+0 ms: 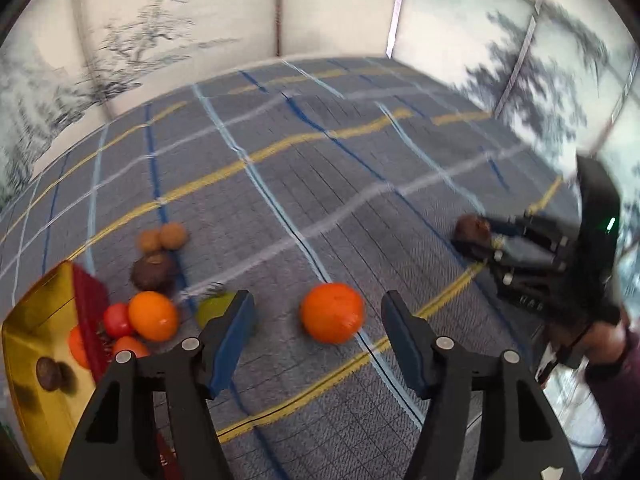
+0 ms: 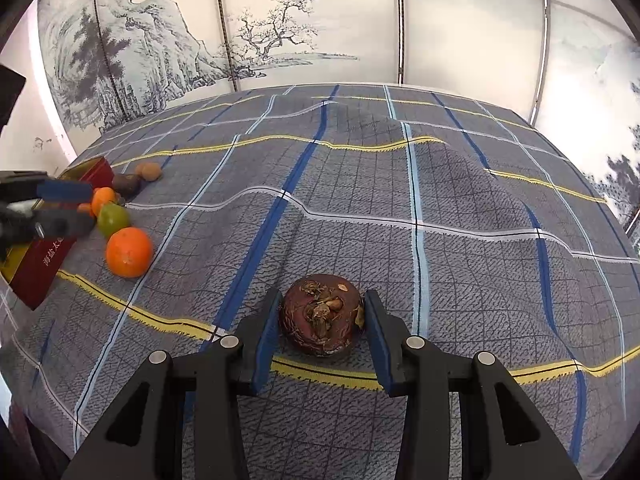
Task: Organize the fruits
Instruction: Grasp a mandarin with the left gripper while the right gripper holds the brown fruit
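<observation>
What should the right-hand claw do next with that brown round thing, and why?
Probably lift it. The right gripper already has both pads against the brown water chestnut, which rests on the checked cloth, far from the red box.

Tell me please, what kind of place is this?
Probably a staged indoor set, not a real kitchen: a table under a plaid cloth, folding screen panels painted with ink landscapes behind it, and loose fruit beside a red and gold box.

A large orange (image 2: 129, 252) lay alone near the surface's left edge, a green fruit (image 2: 113, 220) just behind it. Smaller oranges (image 1: 153, 316), a tomato (image 1: 117, 320), a dark brown fruit (image 1: 153, 271) and two tan ones (image 1: 163, 237) clustered beside a red-and-gold box (image 1: 36, 320). A brown, scaly fruit (image 2: 322, 314) sat towards the near edge.
</observation>
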A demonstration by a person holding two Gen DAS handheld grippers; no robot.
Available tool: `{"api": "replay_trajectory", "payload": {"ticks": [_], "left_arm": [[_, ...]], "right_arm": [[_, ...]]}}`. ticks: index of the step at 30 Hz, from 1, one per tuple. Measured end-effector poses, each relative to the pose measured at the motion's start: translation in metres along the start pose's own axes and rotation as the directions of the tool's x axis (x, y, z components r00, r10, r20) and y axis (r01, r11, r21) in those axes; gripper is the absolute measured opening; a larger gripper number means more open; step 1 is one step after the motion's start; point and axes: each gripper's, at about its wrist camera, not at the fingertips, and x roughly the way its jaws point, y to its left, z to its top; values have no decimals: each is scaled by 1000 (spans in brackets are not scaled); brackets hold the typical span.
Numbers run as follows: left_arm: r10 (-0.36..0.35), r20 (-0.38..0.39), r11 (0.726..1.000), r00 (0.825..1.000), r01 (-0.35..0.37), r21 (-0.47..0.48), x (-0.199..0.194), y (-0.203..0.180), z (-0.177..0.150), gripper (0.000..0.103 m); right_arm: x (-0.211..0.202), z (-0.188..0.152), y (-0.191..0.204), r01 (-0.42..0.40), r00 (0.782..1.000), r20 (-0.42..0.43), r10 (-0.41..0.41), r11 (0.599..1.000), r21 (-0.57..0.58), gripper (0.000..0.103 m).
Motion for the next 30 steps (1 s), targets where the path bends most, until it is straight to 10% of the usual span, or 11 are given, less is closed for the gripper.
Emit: {"api": "replay_trajectory", "payload": {"ticks": [12,30], "left_arm": [[-8,-42,1000,999,8,-8,43,-17,-14,36],[52,158,960,986,-6,-279,-111,17,-96,36]], "right_arm": [[2,1,0,1,1000,-14,-1,1000,2,42],[8,3,10,57,998,-30,-59,997,-50,42]]}}
